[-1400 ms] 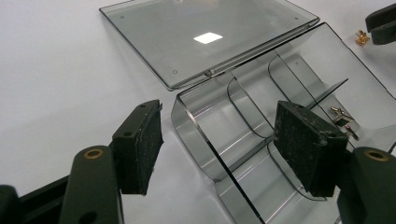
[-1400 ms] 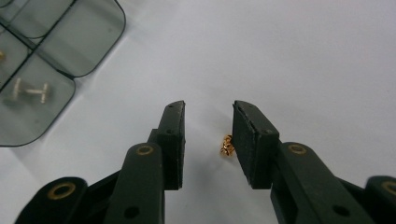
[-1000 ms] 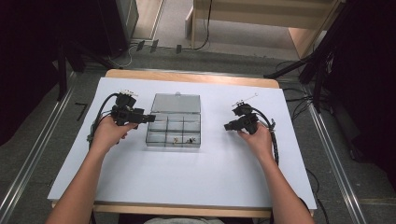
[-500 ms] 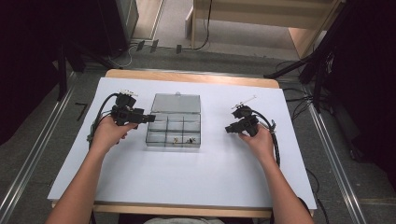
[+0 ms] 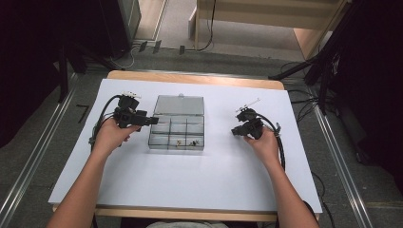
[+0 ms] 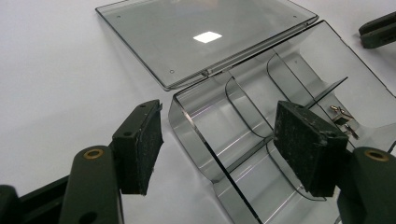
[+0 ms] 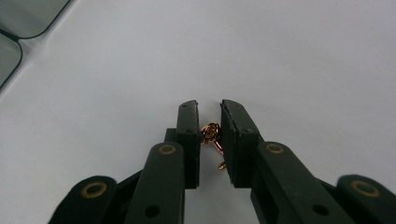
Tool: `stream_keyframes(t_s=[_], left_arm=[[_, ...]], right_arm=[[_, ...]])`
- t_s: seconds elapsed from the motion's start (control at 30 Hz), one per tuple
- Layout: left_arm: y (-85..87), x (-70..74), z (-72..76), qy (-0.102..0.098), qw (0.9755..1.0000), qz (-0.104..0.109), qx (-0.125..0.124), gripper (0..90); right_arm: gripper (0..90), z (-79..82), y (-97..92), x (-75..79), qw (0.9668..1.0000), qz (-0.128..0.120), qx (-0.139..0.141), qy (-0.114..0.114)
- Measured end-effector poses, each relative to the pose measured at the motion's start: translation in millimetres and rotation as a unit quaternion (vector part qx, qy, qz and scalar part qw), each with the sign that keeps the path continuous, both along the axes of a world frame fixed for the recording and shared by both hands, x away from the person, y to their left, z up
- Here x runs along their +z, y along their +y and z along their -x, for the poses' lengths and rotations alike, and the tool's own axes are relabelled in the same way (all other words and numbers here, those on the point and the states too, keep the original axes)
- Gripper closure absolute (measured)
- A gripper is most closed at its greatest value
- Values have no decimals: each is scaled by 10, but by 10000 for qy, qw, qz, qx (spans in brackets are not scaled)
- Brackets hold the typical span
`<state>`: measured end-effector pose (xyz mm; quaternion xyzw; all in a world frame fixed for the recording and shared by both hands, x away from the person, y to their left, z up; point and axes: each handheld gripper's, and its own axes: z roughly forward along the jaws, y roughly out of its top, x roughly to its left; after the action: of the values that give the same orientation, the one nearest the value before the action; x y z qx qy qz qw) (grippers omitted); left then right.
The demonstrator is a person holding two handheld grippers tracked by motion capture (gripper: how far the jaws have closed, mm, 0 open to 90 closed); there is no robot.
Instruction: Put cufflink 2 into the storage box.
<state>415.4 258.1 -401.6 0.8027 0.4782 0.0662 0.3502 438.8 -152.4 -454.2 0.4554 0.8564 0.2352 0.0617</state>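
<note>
A clear plastic compartment box (image 5: 177, 127) lies on the white sheet with its lid (image 5: 180, 105) folded flat behind it. Small metal pieces (image 5: 192, 141) rest in its near compartments, and one (image 6: 343, 116) shows in the left gripper view. My left gripper (image 5: 152, 120) is open at the box's left end, its jaws either side of the end wall (image 6: 196, 135). To the right of the box, my right gripper (image 5: 235, 131) is low over the sheet. Its jaws have just been closing, and a tiny gold rose piece (image 7: 211, 131) now sits pinched between the pads.
The white sheet (image 5: 199, 180) covers a wooden table with an open stretch in front of the box. The box's corner (image 7: 14, 28) is far left in the right gripper view. The tip of the other gripper (image 6: 378, 30) is beyond the box.
</note>
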Motion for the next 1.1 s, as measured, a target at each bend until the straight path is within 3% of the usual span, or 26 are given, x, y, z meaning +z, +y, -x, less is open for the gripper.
stream_keyframes(t_s=[0.53, 1.1], left_arm=[[-7, -1, -1, 3, 10000, 3, -18, 336], [-29, 10, -5, -4, 10000, -13, -57, 336]], right_arm=[[796, 13, 14, 103, 9995, -276, -123, 125], [797, 91, 167, 305, 9977, -654, 63, 150]])
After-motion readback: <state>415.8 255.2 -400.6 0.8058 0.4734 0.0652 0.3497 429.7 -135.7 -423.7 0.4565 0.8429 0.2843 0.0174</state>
